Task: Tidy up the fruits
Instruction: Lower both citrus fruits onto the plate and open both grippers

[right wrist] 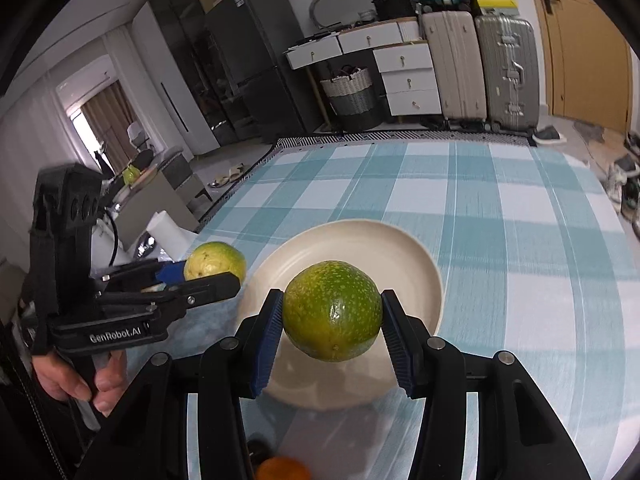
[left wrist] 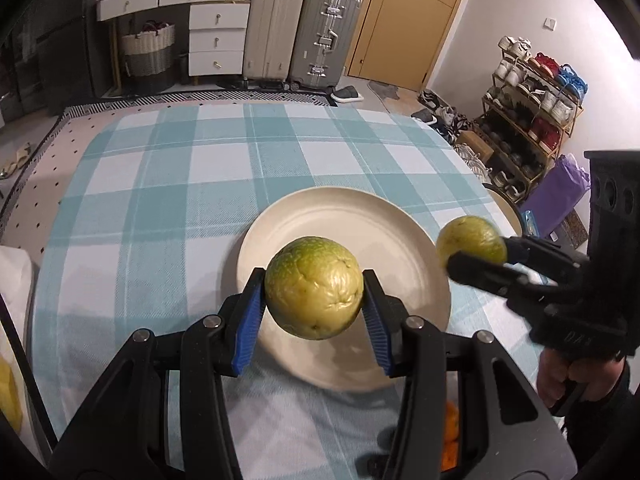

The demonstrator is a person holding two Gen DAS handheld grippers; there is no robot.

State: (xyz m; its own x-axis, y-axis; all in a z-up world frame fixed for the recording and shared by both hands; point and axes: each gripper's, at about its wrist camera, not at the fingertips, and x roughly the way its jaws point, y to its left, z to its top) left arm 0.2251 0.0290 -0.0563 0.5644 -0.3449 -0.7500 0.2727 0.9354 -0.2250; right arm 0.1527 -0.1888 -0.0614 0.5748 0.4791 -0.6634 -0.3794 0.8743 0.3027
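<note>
Two green-yellow fruits held aloft over one cream plate (left wrist: 400,248) on checked worktop (left wrist: 168,184). Left gripper (left wrist: 314,300) jaws clenched on paler, wrinkled fruit (left wrist: 314,294), raised above plate's near half. Right gripper (right wrist: 332,314) jaws clamped on darker speckled fruit (right wrist: 332,310), likewise above plate. One orange fruit (right wrist: 282,469) partly visible low down near worktop's near edge. Two suitcases (left wrist: 300,32) upright by far wall, beside one door (left wrist: 408,20).

A table under a teal-and-white checked tablecloth (left wrist: 168,184) carries a cream plate (left wrist: 344,216), lying directly on the cloth
</note>
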